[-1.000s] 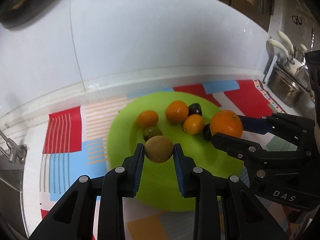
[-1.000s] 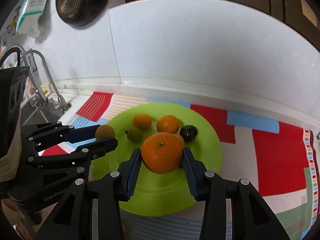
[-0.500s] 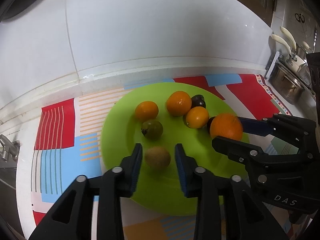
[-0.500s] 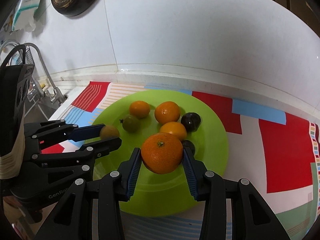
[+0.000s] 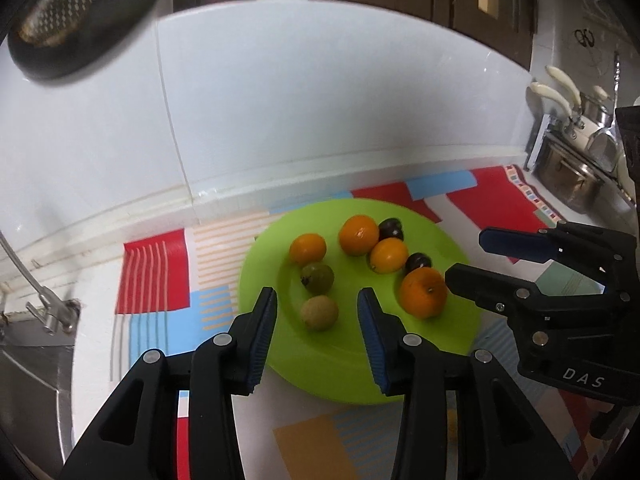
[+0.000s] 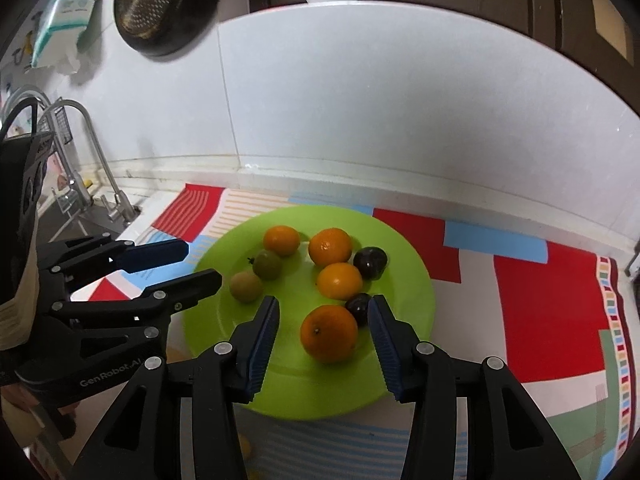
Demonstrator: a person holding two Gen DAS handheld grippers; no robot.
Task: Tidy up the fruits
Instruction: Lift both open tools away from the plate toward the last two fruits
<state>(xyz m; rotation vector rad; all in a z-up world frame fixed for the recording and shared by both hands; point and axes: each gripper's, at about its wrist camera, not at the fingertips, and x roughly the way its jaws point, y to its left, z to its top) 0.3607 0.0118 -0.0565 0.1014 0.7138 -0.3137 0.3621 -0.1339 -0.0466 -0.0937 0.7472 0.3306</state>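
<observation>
A lime green plate [image 5: 340, 360] [image 6: 320, 384] holds several fruits. My left gripper [image 5: 318, 300] [image 6: 200, 264] hovers over the plate's left side. Its jaws are opening, and the tan round fruit [image 5: 319, 312] [image 6: 245, 287] lies loose on the plate between and below the pads, untouched. My right gripper [image 6: 324, 306] [image 5: 468, 256] is also opening. The big orange [image 6: 329, 334] [image 5: 424, 292] rests on the plate between its pads, clear of both. Behind lie a green fruit [image 5: 317, 278], three smaller oranges [image 6: 330, 246] and two dark plums [image 6: 371, 263].
The plate sits on a red, blue and white patterned mat [image 6: 552, 304] against a white tiled wall. A sink with a tap [image 6: 96, 160] is on the left. Steel pots [image 5: 568, 176] stand at the right. A dark pan [image 6: 160, 4] hangs above.
Both grippers let go of their fruit. The tan fruit and the big orange now lie on the plate, and both pairs of jaws have widened and drawn back and up.
</observation>
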